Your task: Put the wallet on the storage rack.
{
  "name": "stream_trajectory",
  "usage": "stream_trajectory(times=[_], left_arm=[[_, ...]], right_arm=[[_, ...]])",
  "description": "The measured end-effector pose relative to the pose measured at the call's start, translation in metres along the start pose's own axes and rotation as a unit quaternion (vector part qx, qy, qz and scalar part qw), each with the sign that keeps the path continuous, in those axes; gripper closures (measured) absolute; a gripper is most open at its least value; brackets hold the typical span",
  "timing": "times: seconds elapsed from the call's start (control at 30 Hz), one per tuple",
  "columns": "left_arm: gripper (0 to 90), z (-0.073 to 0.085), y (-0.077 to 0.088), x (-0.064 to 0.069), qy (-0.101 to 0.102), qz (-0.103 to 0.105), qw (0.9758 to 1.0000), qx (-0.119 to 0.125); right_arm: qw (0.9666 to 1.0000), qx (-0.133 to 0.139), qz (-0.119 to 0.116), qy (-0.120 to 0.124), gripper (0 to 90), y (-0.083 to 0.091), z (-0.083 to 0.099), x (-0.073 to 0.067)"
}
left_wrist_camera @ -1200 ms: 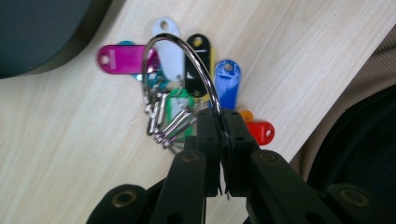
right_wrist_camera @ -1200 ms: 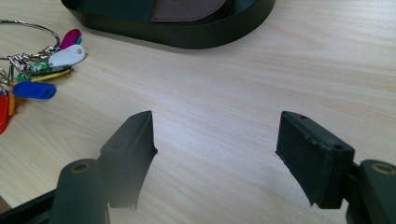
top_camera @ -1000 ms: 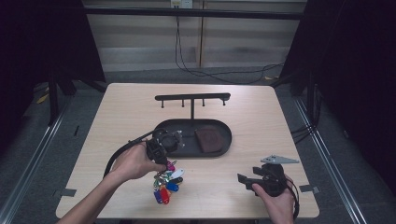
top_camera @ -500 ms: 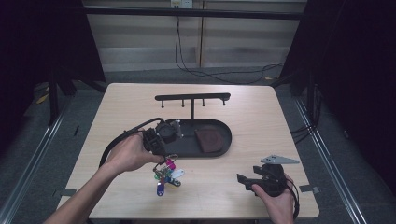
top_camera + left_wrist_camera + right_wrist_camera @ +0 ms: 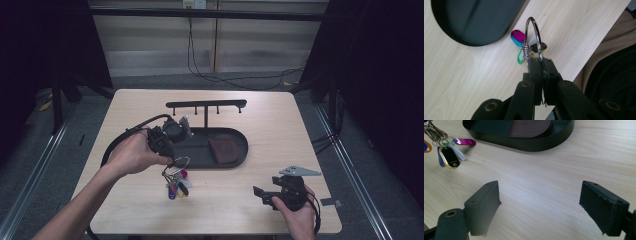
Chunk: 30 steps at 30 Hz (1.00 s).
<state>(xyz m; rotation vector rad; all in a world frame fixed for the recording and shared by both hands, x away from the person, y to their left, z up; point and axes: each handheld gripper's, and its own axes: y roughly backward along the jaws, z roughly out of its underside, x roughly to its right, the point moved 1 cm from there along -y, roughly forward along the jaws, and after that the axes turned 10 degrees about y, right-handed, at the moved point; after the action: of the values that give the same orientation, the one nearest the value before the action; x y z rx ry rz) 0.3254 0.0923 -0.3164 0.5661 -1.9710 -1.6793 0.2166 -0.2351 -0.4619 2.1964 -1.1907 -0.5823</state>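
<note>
A large metal key ring (image 5: 533, 30) with several coloured key tags (image 5: 517, 37) hangs from my left gripper (image 5: 541, 67), which is shut on the ring's lower part. In the high view the left gripper (image 5: 172, 159) holds the ring (image 5: 182, 162) just in front of the black oval tray (image 5: 240, 150), and the tags (image 5: 175, 186) dangle over the wood. My right gripper (image 5: 260, 195) rests near the table's front right; its jaws (image 5: 540, 202) have just been opening and stand wide with only bare wood between them.
A brown wallet (image 5: 223, 149) lies in the tray's right half. A black hook rack (image 5: 206, 105) stands on a post behind the tray. The left gripper's cable (image 5: 125, 137) loops over the table's left side. The front edge is close to both hands.
My left hand has risen and moved away from the front edge toward the tray, lifting the key bunch with it. The right hand has stayed where it was.
</note>
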Motion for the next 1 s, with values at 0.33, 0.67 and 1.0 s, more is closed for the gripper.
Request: stream_trajectory(times=[0.33,0.67,1.0], left_arm=[[88.0,-0.002,0.020,-0.001,0.000,-0.016,0.9999,0.004],[88.0,-0.004,0.038,-0.006,0.013,-0.018,0.9997,0.013],[88.0,-0.011,0.048,-0.012,0.015,-0.021,0.9996,-0.012]], right_arm=[[1.0000,-0.002,0.003,0.001,16.6,0.000,0.000,0.000],[1.0000,-0.003,0.004,0.002,16.7,0.000,0.000,0.000],[1.0000,-0.003,0.005,0.004,16.7,0.000,0.000,0.000]])
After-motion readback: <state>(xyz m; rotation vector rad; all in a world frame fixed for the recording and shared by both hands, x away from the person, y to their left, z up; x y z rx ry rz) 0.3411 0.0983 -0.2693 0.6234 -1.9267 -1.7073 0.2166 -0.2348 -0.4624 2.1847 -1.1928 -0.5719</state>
